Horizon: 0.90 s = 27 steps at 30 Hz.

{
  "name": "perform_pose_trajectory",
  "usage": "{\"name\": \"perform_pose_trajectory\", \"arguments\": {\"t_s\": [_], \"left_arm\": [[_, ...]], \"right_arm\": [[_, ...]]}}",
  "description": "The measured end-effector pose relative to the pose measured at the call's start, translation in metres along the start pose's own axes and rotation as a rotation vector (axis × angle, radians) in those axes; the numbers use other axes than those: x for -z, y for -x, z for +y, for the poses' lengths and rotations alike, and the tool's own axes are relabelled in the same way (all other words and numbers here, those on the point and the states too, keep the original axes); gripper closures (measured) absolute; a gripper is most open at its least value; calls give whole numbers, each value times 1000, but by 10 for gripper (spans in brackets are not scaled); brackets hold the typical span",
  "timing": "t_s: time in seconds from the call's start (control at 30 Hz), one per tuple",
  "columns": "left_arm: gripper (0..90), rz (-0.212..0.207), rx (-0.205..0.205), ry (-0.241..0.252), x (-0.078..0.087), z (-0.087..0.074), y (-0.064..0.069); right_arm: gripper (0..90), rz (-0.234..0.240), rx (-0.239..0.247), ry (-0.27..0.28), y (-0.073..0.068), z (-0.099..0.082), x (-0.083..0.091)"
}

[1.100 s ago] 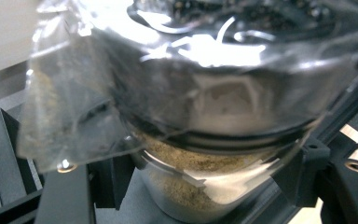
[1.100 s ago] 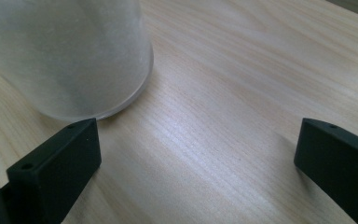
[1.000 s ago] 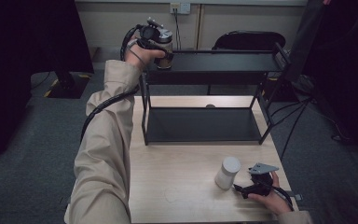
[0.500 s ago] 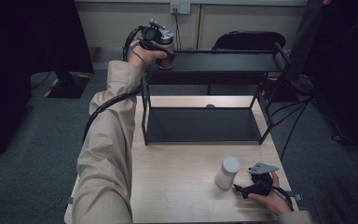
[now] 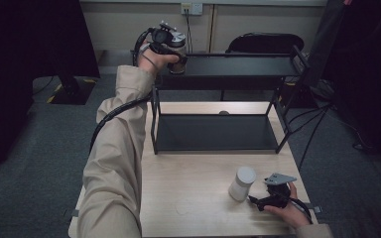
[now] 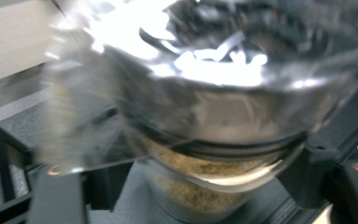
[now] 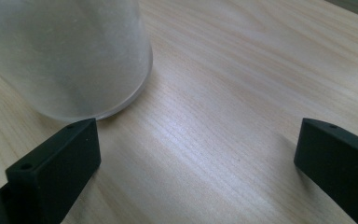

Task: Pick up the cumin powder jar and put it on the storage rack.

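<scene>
Left tongs are holding around a glass jar standing on the black shelf's top tier; their jaws have just been opening. Right tongs are resting apart on the table, just beside a white container.

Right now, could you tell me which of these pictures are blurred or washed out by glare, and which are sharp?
Left gripper view: the jar is very close, smeared and out of focus, with white glare blown out across its lid. Right gripper view: sharp wood grain on the table, a soft sheen at centre, the frosted cup slightly soft. High view: evenly lit table, dark surroundings, no blur.
</scene>
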<state>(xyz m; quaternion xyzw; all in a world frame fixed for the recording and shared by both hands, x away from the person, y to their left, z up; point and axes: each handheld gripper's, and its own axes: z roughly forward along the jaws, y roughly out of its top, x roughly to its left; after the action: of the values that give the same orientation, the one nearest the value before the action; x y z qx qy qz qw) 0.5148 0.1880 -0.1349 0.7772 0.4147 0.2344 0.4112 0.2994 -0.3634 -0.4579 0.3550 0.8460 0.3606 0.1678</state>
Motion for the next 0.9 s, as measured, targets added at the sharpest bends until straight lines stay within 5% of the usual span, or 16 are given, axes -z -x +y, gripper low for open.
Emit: {"name": "perform_pose_trajectory", "arguments": {"t_s": [0.27, 0.53, 0.9], "left_arm": [[123, 16, 33, -6, 12, -2, 5], [6, 14, 21, 11, 27, -13, 15], [9, 1, 5, 18, 53, -43, 23]], "right_arm": [[0, 0, 0, 0, 0, 0, 0], [0, 0, 1, -1, 0, 0, 0], [0, -1, 1, 0, 0, 0, 0]]}}
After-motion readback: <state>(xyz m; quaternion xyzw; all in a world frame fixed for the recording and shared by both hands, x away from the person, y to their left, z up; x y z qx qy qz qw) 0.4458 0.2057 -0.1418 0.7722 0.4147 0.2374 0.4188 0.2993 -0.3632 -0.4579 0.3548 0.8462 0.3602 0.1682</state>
